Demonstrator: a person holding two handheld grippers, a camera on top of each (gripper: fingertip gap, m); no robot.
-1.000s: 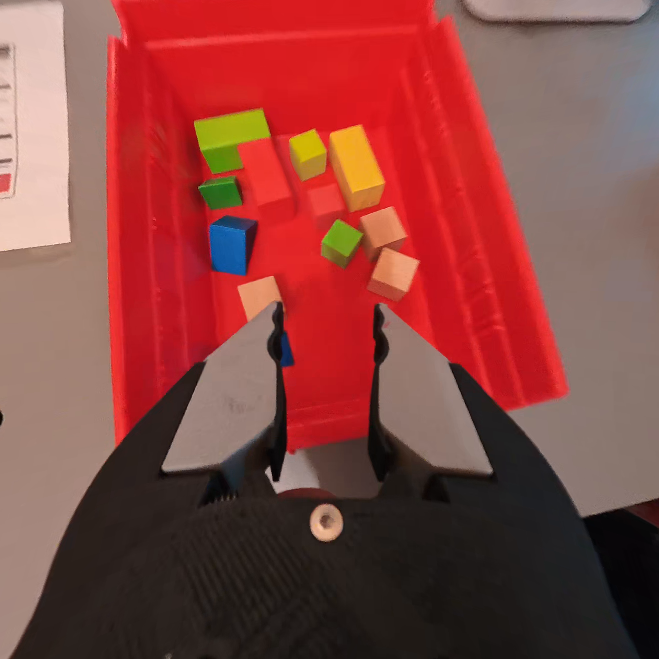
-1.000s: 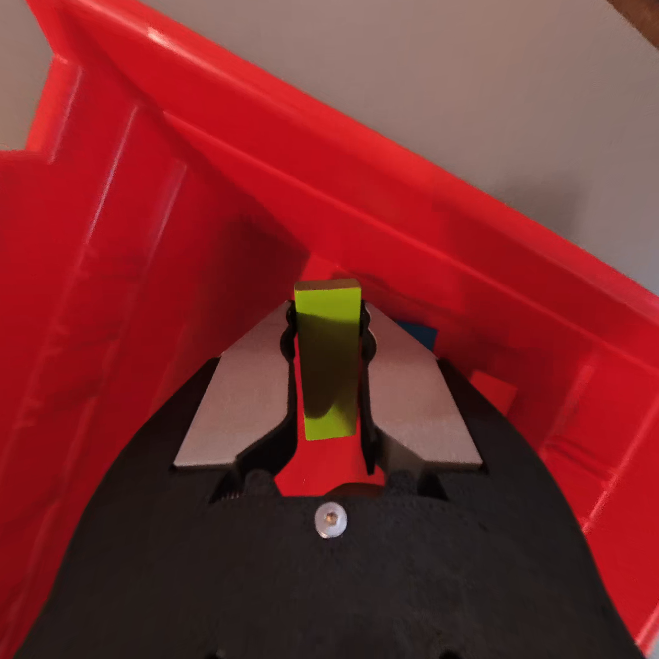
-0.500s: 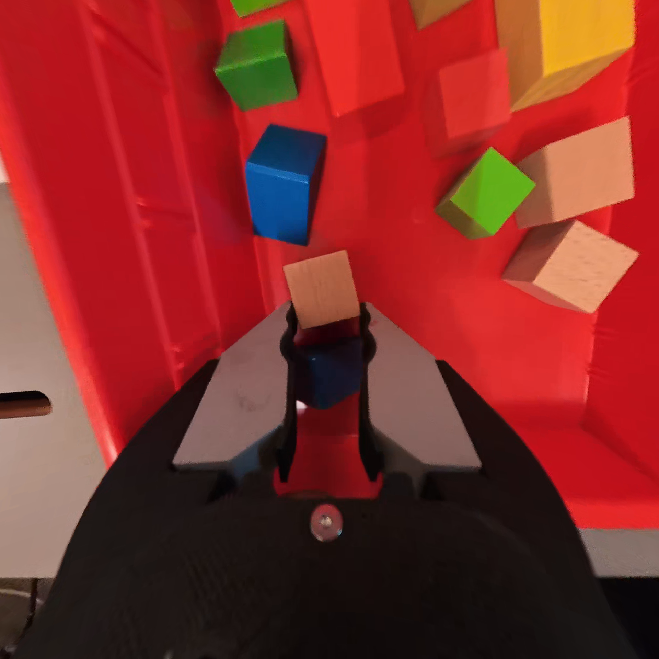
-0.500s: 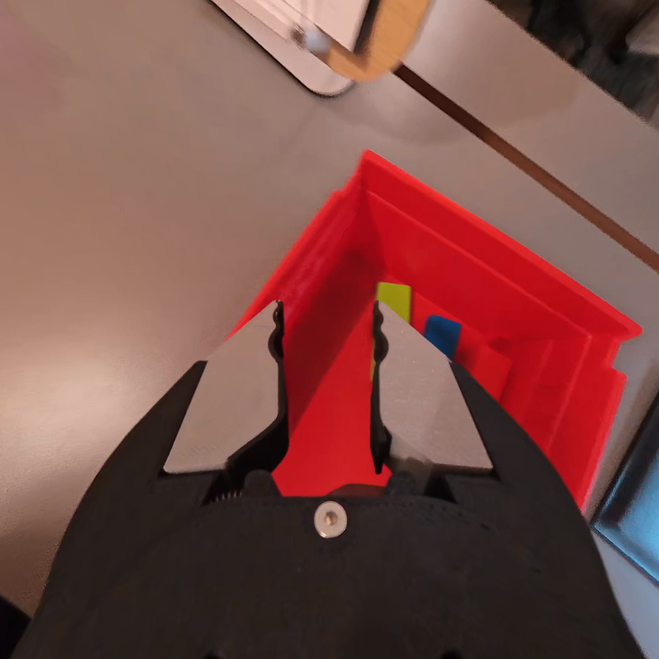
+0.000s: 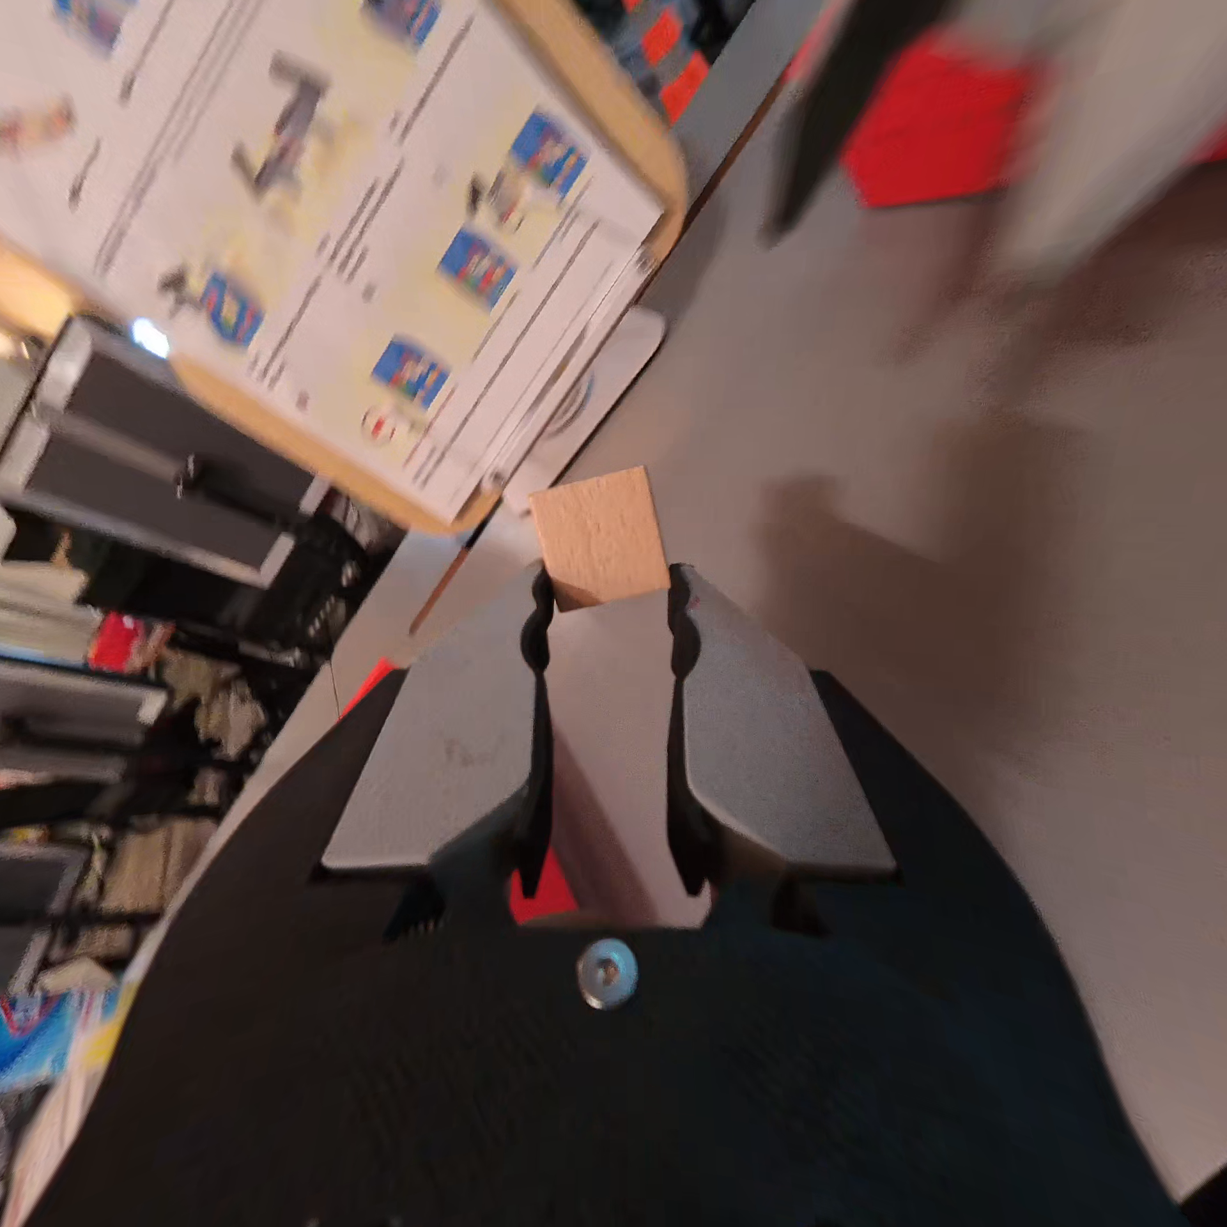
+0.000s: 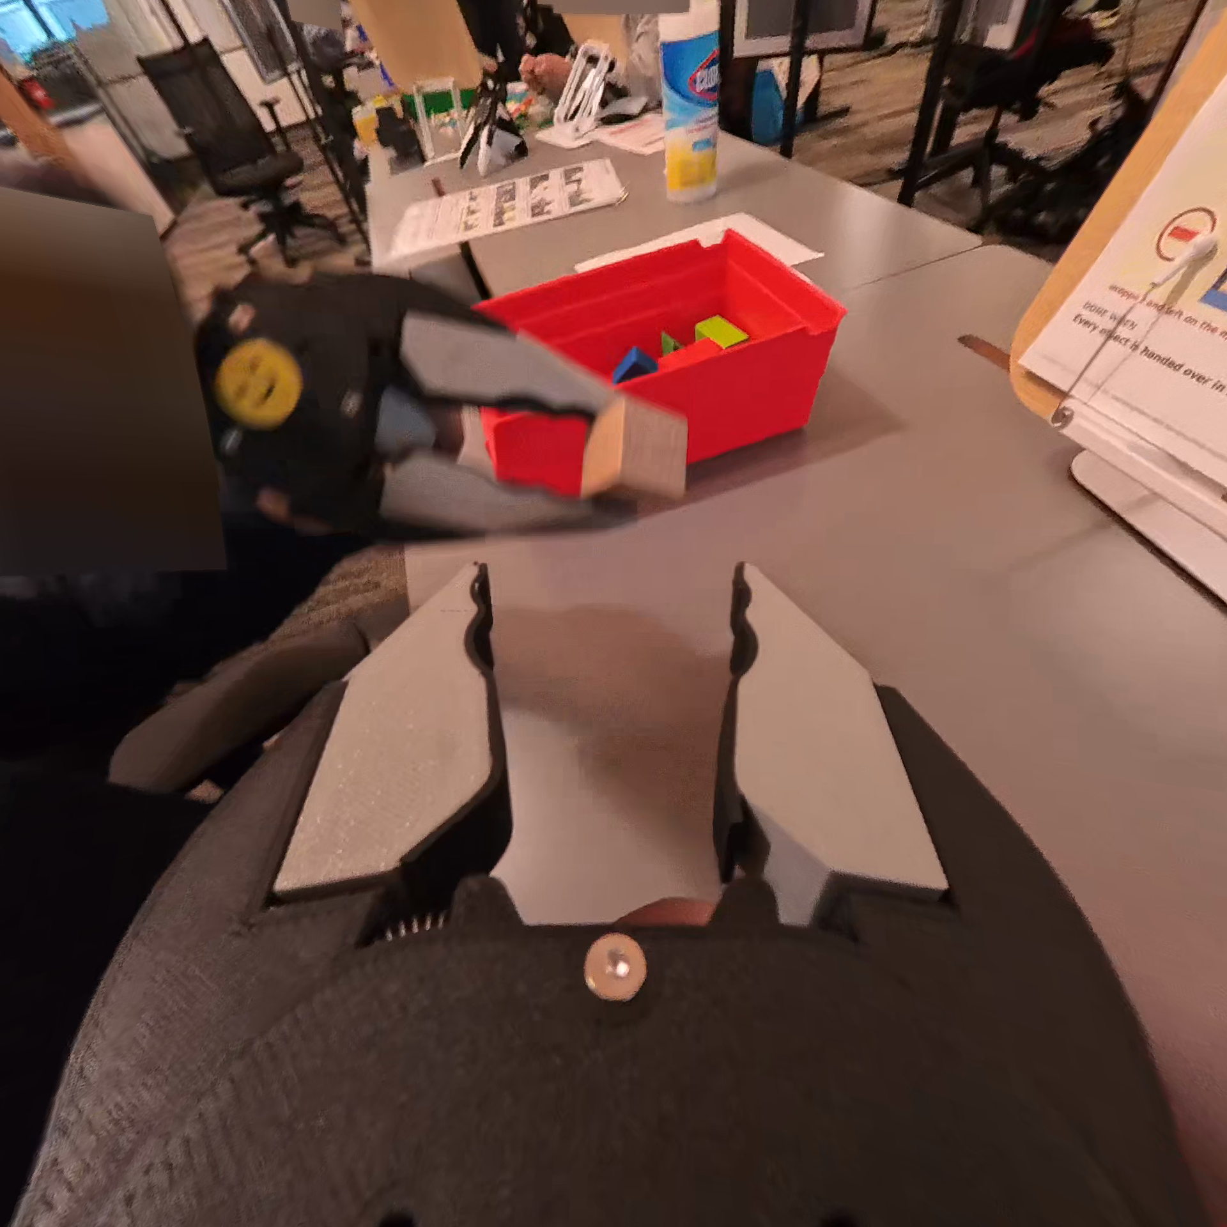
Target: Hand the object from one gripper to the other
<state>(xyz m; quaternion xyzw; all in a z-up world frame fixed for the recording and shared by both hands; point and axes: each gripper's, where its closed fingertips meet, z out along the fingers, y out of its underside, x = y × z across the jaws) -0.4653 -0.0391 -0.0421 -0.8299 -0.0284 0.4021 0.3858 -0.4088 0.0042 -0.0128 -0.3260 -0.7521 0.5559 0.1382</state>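
Your left tongs (image 5: 607, 584) pinching a bare wooden cube (image 5: 601, 534) at their very tips, held in the air over the grey counter (image 6: 863, 631), your right tongs (image 6: 611, 577) spread wide with bare counter between them, red bin (image 6: 750, 392) beyond the cube, its near wall clear of both tongs, document stand (image 6: 1142, 319) off to the right.

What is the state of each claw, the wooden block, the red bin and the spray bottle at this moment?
Left claw: shut on the wooden block, lifted above the table.
Wooden block: gripped at the fingertips, sticking out forward, tilted.
Right claw: open wide, nothing between its fingers.
Red bin: standing on the table, open on top, coloured blocks inside.
Spray bottle: upright.
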